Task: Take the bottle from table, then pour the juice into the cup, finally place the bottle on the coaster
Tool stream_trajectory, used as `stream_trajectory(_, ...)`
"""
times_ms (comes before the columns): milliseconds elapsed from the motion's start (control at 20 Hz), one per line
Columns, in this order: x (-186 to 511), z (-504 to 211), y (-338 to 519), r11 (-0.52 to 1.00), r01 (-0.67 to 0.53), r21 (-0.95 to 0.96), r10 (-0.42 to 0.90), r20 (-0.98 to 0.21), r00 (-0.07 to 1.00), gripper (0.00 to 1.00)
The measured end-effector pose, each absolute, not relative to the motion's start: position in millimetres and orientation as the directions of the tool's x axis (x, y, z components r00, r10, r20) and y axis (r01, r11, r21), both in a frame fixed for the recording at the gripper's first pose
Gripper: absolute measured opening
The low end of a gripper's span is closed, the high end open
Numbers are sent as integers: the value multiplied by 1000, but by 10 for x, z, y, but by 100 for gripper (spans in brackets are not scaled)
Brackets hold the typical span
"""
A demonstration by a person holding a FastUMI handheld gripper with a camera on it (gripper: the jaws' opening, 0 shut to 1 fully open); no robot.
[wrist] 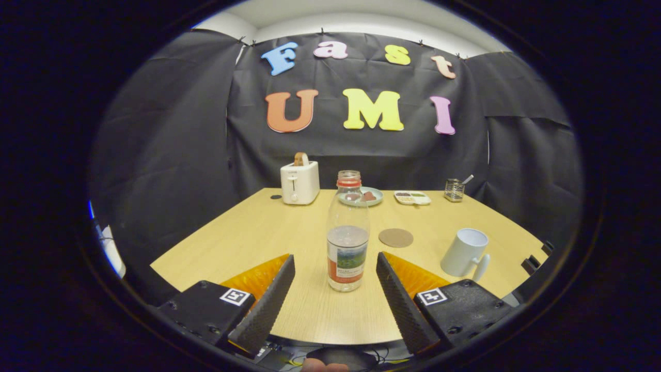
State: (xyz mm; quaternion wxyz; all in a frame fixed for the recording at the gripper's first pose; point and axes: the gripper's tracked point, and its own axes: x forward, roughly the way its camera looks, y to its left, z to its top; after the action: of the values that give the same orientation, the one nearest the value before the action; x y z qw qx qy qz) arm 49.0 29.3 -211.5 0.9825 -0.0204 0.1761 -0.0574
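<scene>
Gripper view.

Gripper [335, 268]: one; fingers spread wide, touching nothing.

Bottle [348, 232]: one; upright on table [248, 237], long axis vertical, uncapped, clear liquid roughly to mid-height. Straight ahead on the centre line, in the gap between the fingertips or just beyond; free of both fingers. Likely next: short advance, then closing on the labelled lower body.

Cup [463, 253]: one; white, upright, handle turned toward the gripper, ahead and right of the right finger, well apart from bottle.

Coaster [395, 237]: one; round, brown, flat, bare, between bottle and cup, slightly farther back.

Far edge of table: toaster [299, 182], one; plate [373, 196], one, partly hidden behind bottle; small tray [412, 197], one; holder [454, 189], one, with a utensil.
</scene>
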Motion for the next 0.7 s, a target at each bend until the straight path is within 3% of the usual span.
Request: stream_trajectory(700,1188,-2614,55,980,160,-122,-198,-434,879,100)
